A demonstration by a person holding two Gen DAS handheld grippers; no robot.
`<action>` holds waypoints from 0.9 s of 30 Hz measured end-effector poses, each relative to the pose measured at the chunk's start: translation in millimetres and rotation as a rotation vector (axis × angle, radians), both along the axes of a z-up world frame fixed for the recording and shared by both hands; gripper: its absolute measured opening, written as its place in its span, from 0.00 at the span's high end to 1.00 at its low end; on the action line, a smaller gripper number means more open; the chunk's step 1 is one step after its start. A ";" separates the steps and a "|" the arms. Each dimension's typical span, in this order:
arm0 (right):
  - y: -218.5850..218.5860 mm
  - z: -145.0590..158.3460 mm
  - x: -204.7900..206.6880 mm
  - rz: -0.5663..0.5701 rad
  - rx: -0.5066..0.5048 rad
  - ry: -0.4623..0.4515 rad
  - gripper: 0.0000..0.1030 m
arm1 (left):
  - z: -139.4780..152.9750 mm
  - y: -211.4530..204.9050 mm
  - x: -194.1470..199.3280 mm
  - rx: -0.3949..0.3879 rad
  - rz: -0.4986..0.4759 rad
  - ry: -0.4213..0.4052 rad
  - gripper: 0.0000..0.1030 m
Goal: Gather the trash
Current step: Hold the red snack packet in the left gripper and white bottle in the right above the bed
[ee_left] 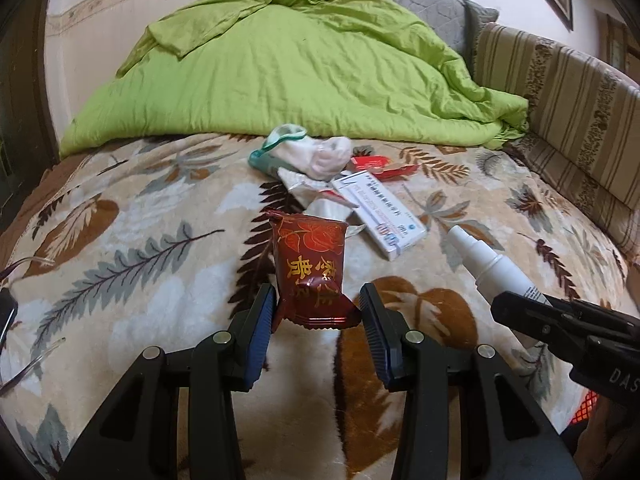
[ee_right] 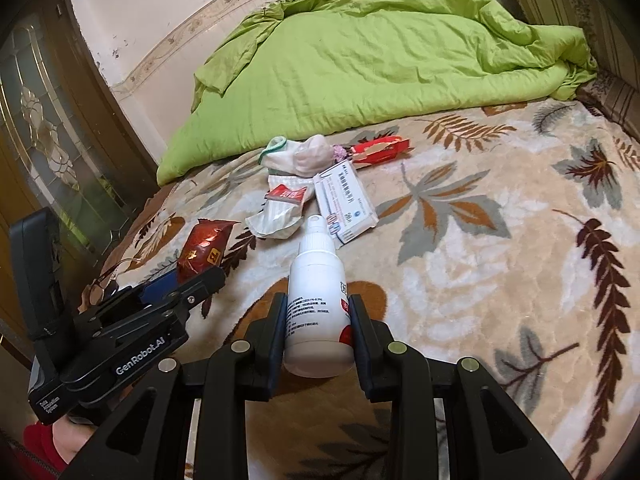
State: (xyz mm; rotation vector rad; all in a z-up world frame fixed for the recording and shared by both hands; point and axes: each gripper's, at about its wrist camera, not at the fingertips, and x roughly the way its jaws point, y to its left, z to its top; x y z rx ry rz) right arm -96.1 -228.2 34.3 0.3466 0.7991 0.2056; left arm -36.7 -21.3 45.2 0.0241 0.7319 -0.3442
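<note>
Left claw [ee_left: 318, 312] — snack packet [ee_left: 310, 264] between

Dark red snack packet [ee_left: 310, 270], gold characters and rose print, crinkled, standing on end between the left gripper's [ee_left: 316, 312] pads. White plastic spray bottle [ee_right: 318, 300], red-marked label, nozzle pointing away, clamped at its base in the right gripper [ee_right: 318, 336]. Beyond, clustered on the leaf-patterned blanket [ee_right: 500, 248]: white medicine box [ee_right: 346, 206], crumpled white wrapper [ee_right: 276, 216], red torn packet [ee_right: 382, 148], white sock [ee_right: 298, 156].
</note>
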 end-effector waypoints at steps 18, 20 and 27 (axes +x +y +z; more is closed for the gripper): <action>-54.9 16.2 -46.6 -0.202 -0.012 0.036 0.69 | -2.4 -34.8 -23.1 0.007 -0.184 -0.009 0.59; -57.1 18.7 -53.5 -0.208 -0.033 0.031 0.69 | -4.6 -37.6 -22.6 0.019 -0.188 -0.004 0.59; -73.0 23.2 -70.9 -0.248 -0.085 0.050 0.69 | -10.5 -36.3 -19.6 0.026 -0.183 0.019 0.59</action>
